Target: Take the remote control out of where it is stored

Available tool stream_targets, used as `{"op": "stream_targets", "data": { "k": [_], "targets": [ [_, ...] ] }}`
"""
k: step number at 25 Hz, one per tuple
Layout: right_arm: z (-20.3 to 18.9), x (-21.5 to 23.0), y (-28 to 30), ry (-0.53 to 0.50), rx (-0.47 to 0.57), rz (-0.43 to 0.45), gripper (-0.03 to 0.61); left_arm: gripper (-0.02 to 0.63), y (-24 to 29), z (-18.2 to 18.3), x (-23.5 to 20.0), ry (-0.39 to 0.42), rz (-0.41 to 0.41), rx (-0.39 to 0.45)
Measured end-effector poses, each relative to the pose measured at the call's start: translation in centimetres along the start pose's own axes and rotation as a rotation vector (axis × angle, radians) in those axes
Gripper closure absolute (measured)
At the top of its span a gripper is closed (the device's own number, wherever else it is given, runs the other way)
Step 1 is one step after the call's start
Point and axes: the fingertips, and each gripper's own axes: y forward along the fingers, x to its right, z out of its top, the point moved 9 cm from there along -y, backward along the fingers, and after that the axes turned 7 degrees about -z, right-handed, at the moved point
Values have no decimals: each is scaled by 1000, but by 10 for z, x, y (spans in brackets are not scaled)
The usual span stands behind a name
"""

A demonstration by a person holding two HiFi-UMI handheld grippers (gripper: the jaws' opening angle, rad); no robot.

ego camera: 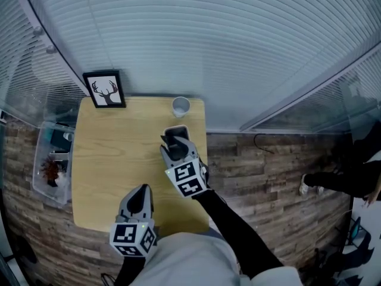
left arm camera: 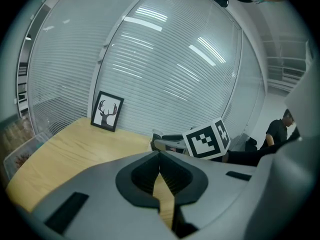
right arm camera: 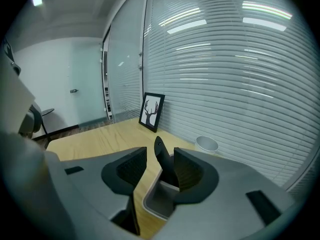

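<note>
A black remote control (ego camera: 176, 137) stands upright in a grey holder (ego camera: 177, 128) at the far right of the wooden table (ego camera: 113, 159). My right gripper (ego camera: 174, 146) is over the holder, open. In the right gripper view the remote control (right arm camera: 162, 161) rises from the grey holder (right arm camera: 157, 204) between the jaws of the right gripper (right arm camera: 159, 153), close beside the right pad and well apart from the left one. My left gripper (ego camera: 138, 195) rests near the table's front edge, shut with nothing in it; its pads (left arm camera: 160, 156) meet at the tips.
A framed deer picture (ego camera: 105, 89) leans at the table's back left corner. A white cup (ego camera: 180, 106) stands just behind the holder. A clear plastic bin (ego camera: 52, 162) sits on the floor to the left. Glass walls with blinds lie behind; a person's legs (ego camera: 333, 180) show at right.
</note>
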Motion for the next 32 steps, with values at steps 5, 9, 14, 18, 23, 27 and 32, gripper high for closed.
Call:
{"op": "stream_targets", "data": {
  "k": [5, 9, 14, 18, 23, 27, 32],
  "targets": [
    [-4, 3, 8, 16, -10, -9, 430, 606, 2, 1, -2, -3, -5, 1],
    [-5, 5, 9, 32, -10, -25, 430, 607, 2, 1, -3, -4, -5, -1],
    [-6, 5, 11, 31, -9, -25, 430, 606, 3, 0, -3, -8, -7, -2],
    [-5, 4, 12, 25, -3, -21, 431, 607, 3, -1, -3, -8, -7, -2],
    [-5, 5, 13, 19, 1, -27, 433, 606, 3, 0, -3, -10, -3, -3],
    [-5, 6, 13, 18, 10, -36, 454, 606, 3, -1, -5, -12, -1, -3],
    [-4, 5, 14, 14, 10, -42, 479, 606, 4, 1, -5, -11, -2, -2]
  ]
}}
